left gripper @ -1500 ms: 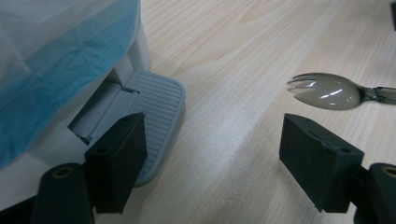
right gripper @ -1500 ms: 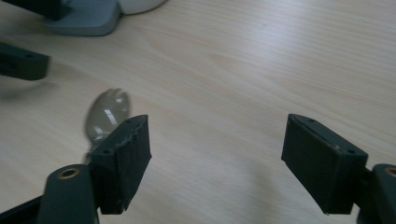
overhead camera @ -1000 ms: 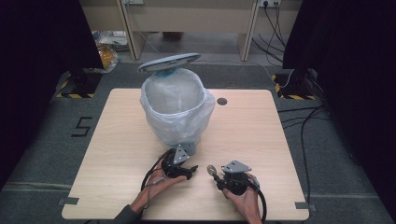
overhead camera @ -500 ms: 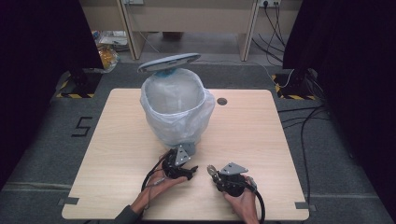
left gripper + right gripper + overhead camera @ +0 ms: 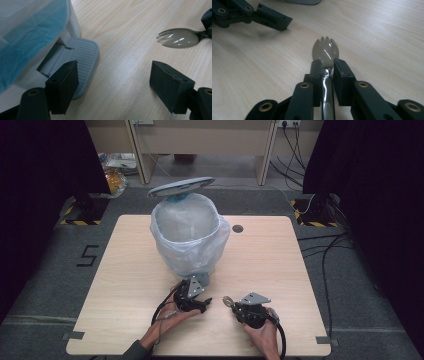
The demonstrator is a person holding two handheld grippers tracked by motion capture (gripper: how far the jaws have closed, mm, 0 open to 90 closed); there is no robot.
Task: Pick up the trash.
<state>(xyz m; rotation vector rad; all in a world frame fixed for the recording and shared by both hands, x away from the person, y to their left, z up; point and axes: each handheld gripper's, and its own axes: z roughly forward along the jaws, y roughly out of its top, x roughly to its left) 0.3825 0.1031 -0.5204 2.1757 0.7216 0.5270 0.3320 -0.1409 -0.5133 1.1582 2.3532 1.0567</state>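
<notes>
High view. Wooden table (image 5: 280,270), one pedal bin (image 5: 189,237) standing at its middle, lined with a pale plastic bag (image 5: 172,247), lid (image 5: 181,186) raised behind it. Person's hands enter from the near edge. Left gripper (image 5: 204,303) lies just before the bin's foot; right gripper (image 5: 229,303) is near it, to the right, with a small shiny piece at its tip.

Left gripper view. Jaws spread wide, nothing between them. Grey ribbed pedal (image 5: 83,60) of the bin sits just beside the left-hand jaw, low to the tabletop. Blue-tinted liner hangs above it. A translucent spork (image 5: 178,38) shows at upper right, tines toward the bin.

Right gripper view. Jaws clamped on the spork (image 5: 325,51) at the neck, bowl and tines projecting forward just above the wood. The left gripper's open jaw lies ahead at upper left.

Judgement. Likely step: dropping the spork into the bin, lid already up. To do it well, lift the right gripper clear over the bag's rim before loosening, keeping the grip firm on the slick neck; if the lid depends on the pedal, the left gripper should press squarely on the ribbed face.
</notes>
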